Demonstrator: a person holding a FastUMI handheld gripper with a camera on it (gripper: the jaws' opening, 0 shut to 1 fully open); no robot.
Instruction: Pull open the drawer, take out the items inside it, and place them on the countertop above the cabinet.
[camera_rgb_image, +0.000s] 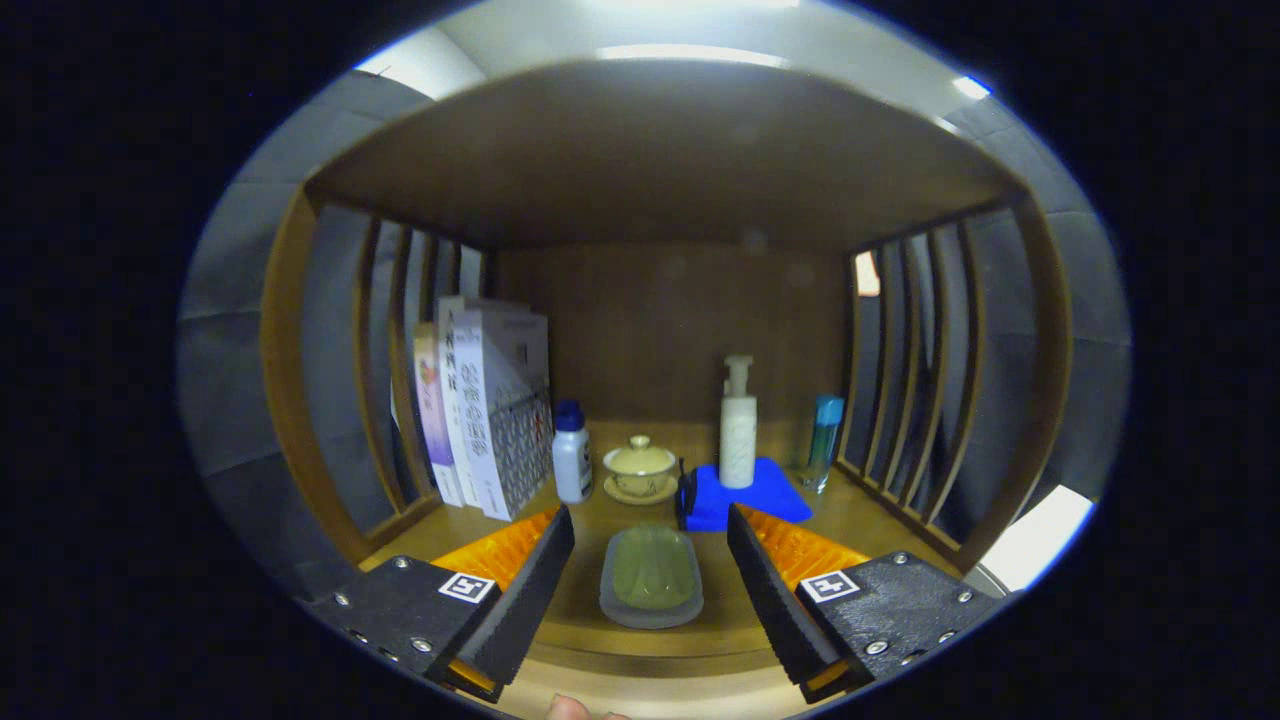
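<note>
Since the soap dish (651, 578) already rests on the countertop (590, 600), I hold my gripper (650, 560) spread wide, fingers flanking it untouched.

Green soap dish (651, 577), blue cloth (760, 492), white pump bottle (738, 428), cream lidded cup (640, 461), brown wooden countertop (640, 625).

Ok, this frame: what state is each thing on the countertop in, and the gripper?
gripper: open, fingers apart, holding nothing
soap dish: lying flat between the fingers, untouched
lidded cup: lid on, upright on its saucer
pump bottle: upright on the blue cloth
small white bottle: upright, blue cap on
books: standing upright
blue-capped tube: upright
</note>
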